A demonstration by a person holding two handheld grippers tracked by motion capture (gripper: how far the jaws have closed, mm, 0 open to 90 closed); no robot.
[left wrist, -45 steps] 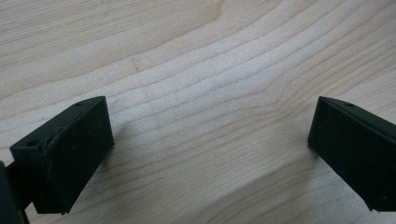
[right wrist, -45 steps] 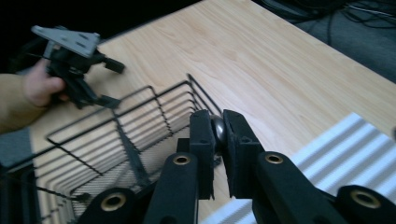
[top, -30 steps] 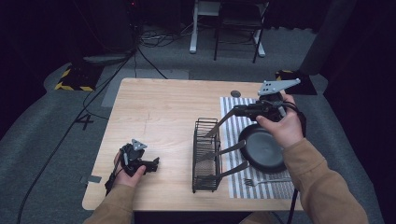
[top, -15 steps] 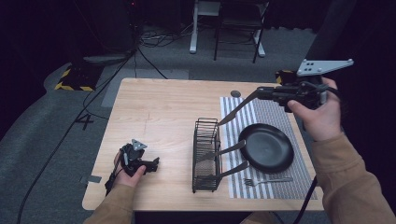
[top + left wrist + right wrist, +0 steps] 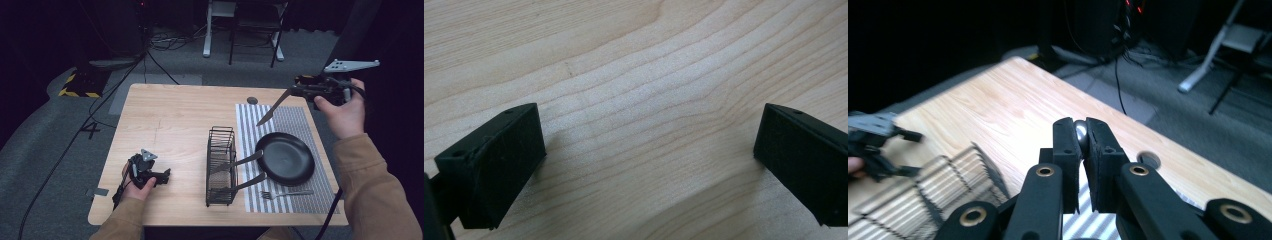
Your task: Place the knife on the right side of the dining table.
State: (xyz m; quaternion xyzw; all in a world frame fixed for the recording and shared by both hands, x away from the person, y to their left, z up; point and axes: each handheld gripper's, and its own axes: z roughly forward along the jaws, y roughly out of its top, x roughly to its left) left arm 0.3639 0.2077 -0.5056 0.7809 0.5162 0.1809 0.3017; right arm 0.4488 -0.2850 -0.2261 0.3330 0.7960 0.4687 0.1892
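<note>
My right gripper [image 5: 274, 112] is raised over the table's far right corner, its jaws slanting down-left toward the striped mat [image 5: 295, 120]. In the right gripper view [image 5: 1081, 150] the pads are shut on a small silver utensil [image 5: 1081, 131], of which a rounded bit shows between them. A black frying pan [image 5: 285, 159] lies on the mat with a fork [image 5: 287, 192] in front of it. Near the front left edge my left gripper [image 5: 162, 176] rests on the wood, jaws wide open [image 5: 644, 155] with nothing between them.
A black wire rack [image 5: 221, 165] stands mid-table, left of the mat. Two dark handles [image 5: 247, 159] reach from the pan's side toward it. A round cable hole [image 5: 252, 100] sits near the far edge. Chair and desk legs stand on the floor beyond.
My right hand rose from just over the pan and moved back and to the right, leaving the pan uncovered. The left hand stayed where it was.
</note>
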